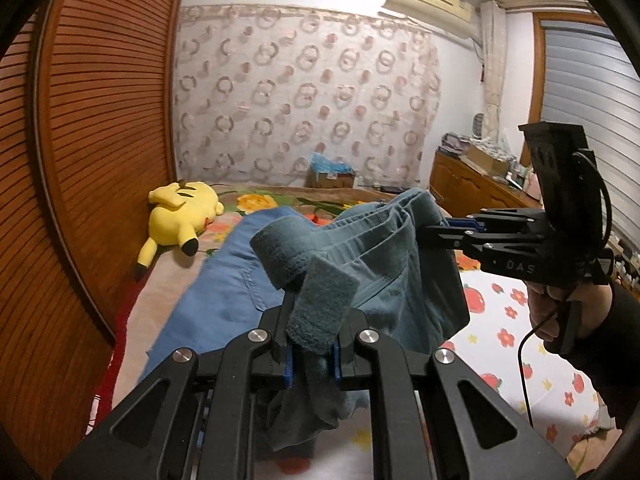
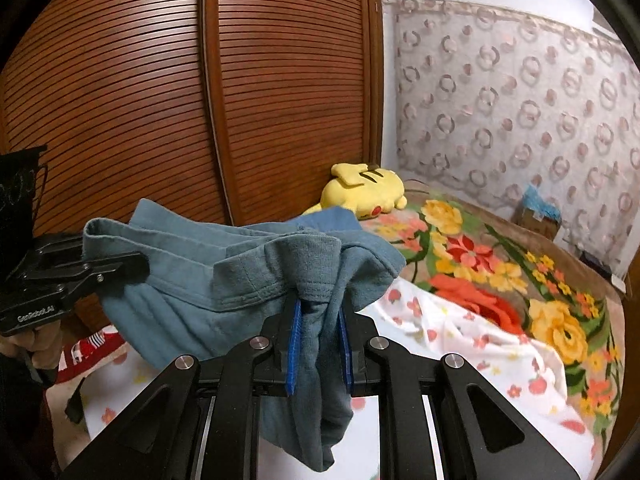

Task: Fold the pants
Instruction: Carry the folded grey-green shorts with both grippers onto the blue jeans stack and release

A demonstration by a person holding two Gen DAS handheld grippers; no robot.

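The blue-green pants (image 1: 384, 264) hang in the air above the bed (image 2: 500, 280), stretched by the waistband between the two grippers, with the rest of the cloth trailing down toward the bedding. The left gripper (image 1: 312, 344) is pinched on one bunched end of the waistband, a strip of fabric wedged between its blue pads (image 1: 289, 364) and a tail of cloth drooping below. The right gripper (image 2: 320, 344) is likewise clamped on the other end, the fabric gathered between its blue pads (image 2: 294, 352) and hanging down beneath them. From each wrist view the other gripper shows at the side, gripping the band edge. Under the pants lies a white sheet printed with red fruit and flowers (image 2: 460, 340), over a bright floral blanket (image 2: 480, 248). A yellow plush toy (image 1: 180, 216) lies by the slatted wooden wardrobe (image 2: 160, 100), and a patterned curtain (image 1: 300, 92) covers the far wall
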